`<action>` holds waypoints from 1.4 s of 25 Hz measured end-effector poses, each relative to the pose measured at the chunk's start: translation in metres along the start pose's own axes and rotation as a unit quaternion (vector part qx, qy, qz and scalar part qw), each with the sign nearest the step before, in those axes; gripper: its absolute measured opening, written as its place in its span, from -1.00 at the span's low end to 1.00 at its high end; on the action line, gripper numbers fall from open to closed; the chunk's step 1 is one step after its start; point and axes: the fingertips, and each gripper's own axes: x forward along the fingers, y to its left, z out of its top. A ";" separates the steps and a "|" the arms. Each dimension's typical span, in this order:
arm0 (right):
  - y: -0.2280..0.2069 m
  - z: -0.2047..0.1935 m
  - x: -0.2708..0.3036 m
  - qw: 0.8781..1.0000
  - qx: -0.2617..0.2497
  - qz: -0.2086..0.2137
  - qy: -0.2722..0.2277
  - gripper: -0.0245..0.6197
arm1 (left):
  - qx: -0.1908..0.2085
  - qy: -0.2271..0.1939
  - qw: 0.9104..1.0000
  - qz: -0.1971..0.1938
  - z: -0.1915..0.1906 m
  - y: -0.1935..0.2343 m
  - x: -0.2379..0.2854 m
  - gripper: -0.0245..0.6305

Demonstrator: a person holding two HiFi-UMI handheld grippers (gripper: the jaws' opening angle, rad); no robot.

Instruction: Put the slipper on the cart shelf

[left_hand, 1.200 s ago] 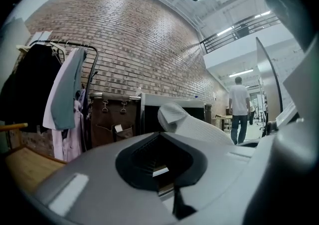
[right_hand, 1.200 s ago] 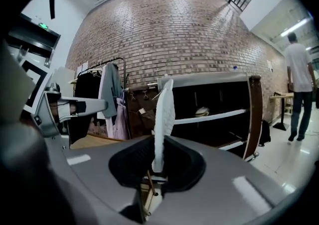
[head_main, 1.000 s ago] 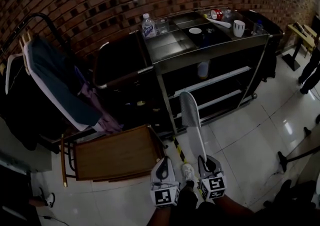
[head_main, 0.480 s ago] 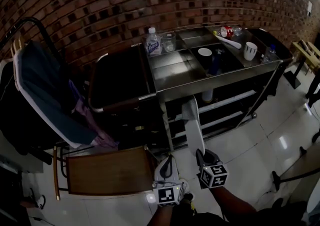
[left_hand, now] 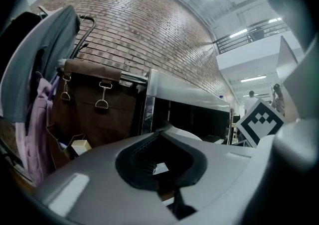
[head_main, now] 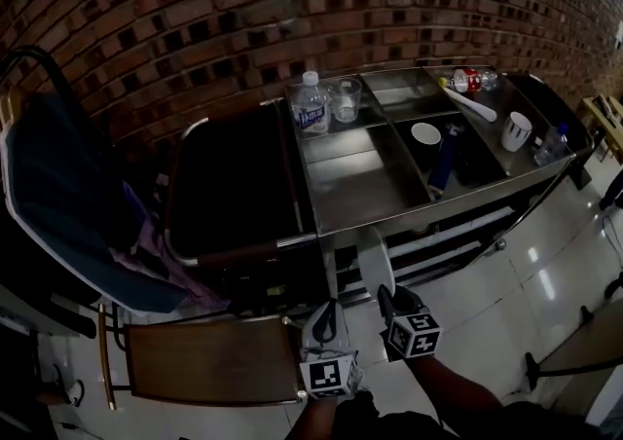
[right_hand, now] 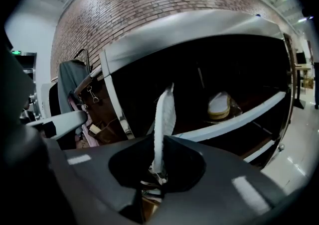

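The step in hand is judged to be the carry toward the cart (right_hand: 199, 25): the slipper (right_hand: 164, 114) has not yet been placed. It is held by the right gripper (right_hand: 158, 171), whose jaws are closed almost fully on one thin end. The rest of the slipper stands edge-on and nearly upright, straight out ahead of the jaws. Nothing else is touched by this gripper.

The dark opening under the cart's steel top lies directly ahead of the slipper's free end. The pale front rail of a shelf (right_hand: 225, 124) runs ahead and to the right of the gripper, slightly above the jaws in its own view. A pale thing with a tan sole (right_hand: 219, 105), possibly another slipper, is seen on that shelf, ahead and to the right of the held one. In the head view the slipper's far end is seen close to the cart's front. Whether it has crossed the rail cannot be told.

The next move is judged to call for the slipper being pushed forward over the rail into the opening. It would need to be kept clear of the cart's upright post, just ahead and to the left of the gripper. It would then be laid flat and released by the jaws being opened.

The left gripper (left_hand: 159, 169) is held just to the left of the right one. Its jaws appear drawn together with nothing between them, and no part is taken by it in the grip.
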 end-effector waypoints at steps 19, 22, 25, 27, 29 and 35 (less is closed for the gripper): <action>-0.034 0.015 0.111 0.997 0.044 -0.002 0.061 -0.75 | 0.006 0.022 1.000 -0.009 -0.022 0.015 0.070 -0.87; -0.039 0.014 0.113 0.998 -0.010 -0.028 0.060 -0.67 | -0.001 0.022 1.000 -0.010 -0.021 0.013 0.069 -0.87; -0.036 0.020 0.113 0.996 -0.056 -0.045 0.055 -0.64 | 0.000 0.025 1.000 -0.008 -0.027 0.013 0.066 -0.87; -0.039 0.020 0.113 0.994 -0.080 -0.061 0.051 -0.60 | -0.004 0.025 1.000 -0.009 -0.025 0.012 0.065 -0.87; -0.043 0.019 0.114 0.992 -0.090 -0.076 0.048 -0.55 | -0.002 0.026 1.000 -0.008 -0.026 0.013 0.063 -0.87; -0.055 0.016 0.116 0.987 -0.105 -0.109 0.051 -0.37 | -0.005 0.025 1.000 -0.004 -0.030 0.014 0.057 -0.87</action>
